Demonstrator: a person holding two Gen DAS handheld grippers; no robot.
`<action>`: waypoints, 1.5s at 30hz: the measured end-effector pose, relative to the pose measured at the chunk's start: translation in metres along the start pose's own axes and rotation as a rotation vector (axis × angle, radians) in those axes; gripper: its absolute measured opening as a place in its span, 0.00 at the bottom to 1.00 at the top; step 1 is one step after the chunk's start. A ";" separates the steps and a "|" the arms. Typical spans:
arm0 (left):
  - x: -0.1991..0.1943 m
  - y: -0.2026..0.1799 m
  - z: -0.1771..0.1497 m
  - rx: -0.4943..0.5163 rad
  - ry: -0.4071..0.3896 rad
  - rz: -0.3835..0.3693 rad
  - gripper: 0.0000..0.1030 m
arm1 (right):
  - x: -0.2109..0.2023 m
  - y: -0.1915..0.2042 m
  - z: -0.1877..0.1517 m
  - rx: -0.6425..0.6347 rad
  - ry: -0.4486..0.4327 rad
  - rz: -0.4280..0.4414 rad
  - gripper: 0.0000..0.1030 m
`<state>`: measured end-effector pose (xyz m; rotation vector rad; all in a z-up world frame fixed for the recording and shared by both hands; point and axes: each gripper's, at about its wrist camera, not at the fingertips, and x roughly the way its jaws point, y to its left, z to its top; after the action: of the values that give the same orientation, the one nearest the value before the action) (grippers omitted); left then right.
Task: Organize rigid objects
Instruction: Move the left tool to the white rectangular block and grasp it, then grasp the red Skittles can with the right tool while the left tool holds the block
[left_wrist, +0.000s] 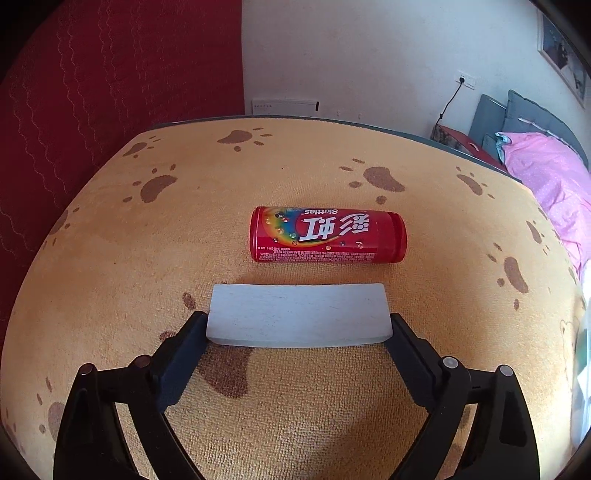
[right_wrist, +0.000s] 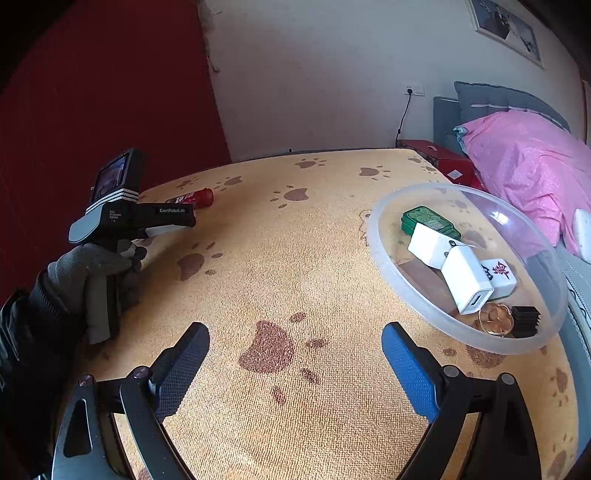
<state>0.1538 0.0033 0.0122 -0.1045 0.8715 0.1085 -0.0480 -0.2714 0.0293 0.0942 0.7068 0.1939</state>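
L fingers (left_wrist: 299, 325) grip 1 white block (left_wrist: 299, 314) — R fingers (right_wrist: 295, 354) apart, empty; 1 can (left_wrist: 327, 235).

The white block (left_wrist: 299, 314) lies on the mat (left_wrist: 295, 406), before the can (left_wrist: 328, 235). The bowl (right_wrist: 373, 236) sits well to their right.

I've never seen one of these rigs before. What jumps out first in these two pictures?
Probably the red Skittles can lying on its side on the orange paw-print cloth, just beyond a flat white block sitting between the left gripper's fingers. On the other side, a clear plastic bowl already holds white chargers, a green tin and a mahjong tile, with the right gripper open and empty.
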 end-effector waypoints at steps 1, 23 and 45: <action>-0.001 0.000 -0.001 0.003 -0.002 -0.005 0.89 | 0.001 0.000 0.000 0.002 0.002 -0.002 0.94; -0.068 0.081 -0.027 -0.066 -0.176 0.047 0.89 | 0.091 0.083 0.089 -0.048 0.082 0.123 0.94; -0.049 0.113 -0.036 -0.212 -0.128 0.060 0.89 | 0.215 0.176 0.161 -0.102 0.208 0.120 0.99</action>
<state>0.0794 0.1080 0.0214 -0.2671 0.7341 0.2614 0.1915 -0.0578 0.0416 0.0194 0.8974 0.3581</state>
